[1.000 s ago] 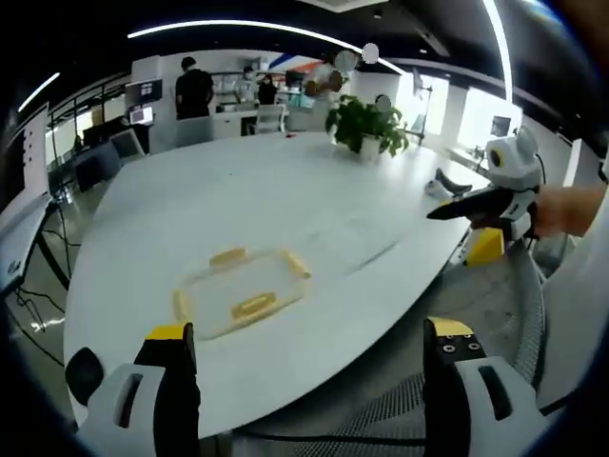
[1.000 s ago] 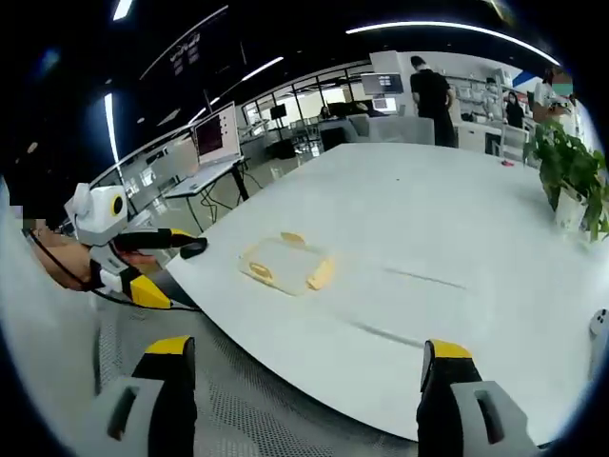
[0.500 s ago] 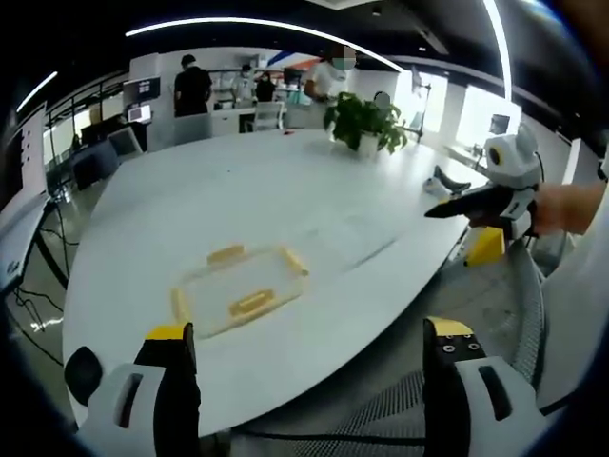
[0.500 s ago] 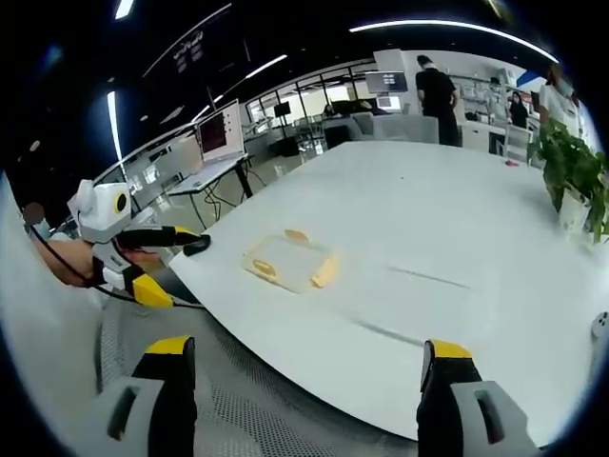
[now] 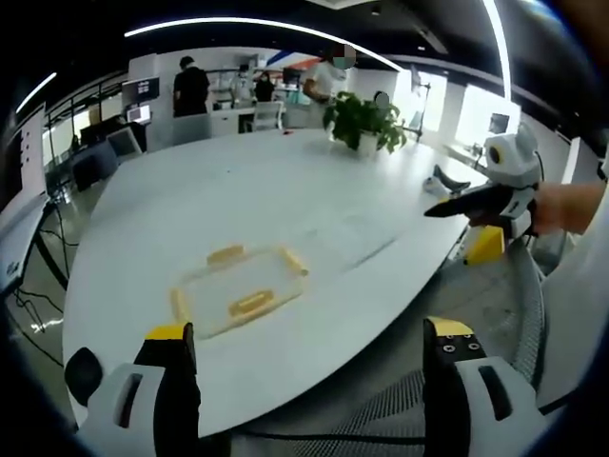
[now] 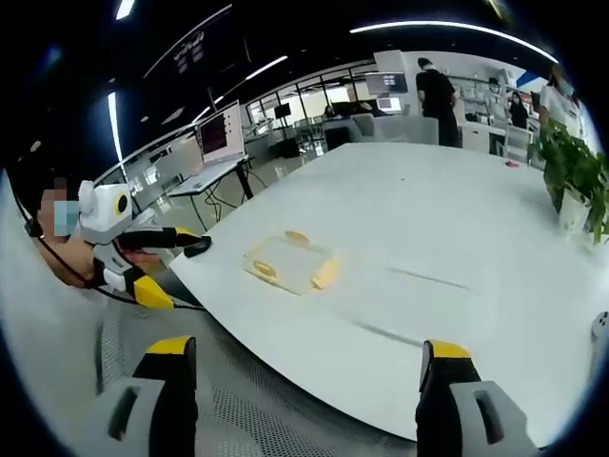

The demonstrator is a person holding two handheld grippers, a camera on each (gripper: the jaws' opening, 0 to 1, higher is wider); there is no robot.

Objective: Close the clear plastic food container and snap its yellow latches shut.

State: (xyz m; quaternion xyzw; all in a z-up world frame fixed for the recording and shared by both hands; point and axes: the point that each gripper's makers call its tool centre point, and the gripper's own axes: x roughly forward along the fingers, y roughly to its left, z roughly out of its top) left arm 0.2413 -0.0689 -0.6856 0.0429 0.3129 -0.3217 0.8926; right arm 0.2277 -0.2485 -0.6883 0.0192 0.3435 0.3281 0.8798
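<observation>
1. In my left gripper view the clear rectangular plastic food container point(image 5: 240, 291) lies flat on the large white oval table point(image 5: 285, 200), near its near edge; its long axis runs from near-left to far-right.
2. It looks low and see-through, with yellow latches point(image 5: 252, 304) along its sides; I cannot tell whether they are snapped down.
3. My left gripper point(image 5: 309, 357) hangs short of the table edge, jaws spread wide and holding nothing, well apart from the container.
4. In my right gripper view the same container point(image 6: 288, 264) sits far-left of my right gripper point(image 6: 303, 371), whose jaws also stand wide, holding nothing.
5. A green potted plant point(image 5: 364, 123) stands at the far side.
</observation>
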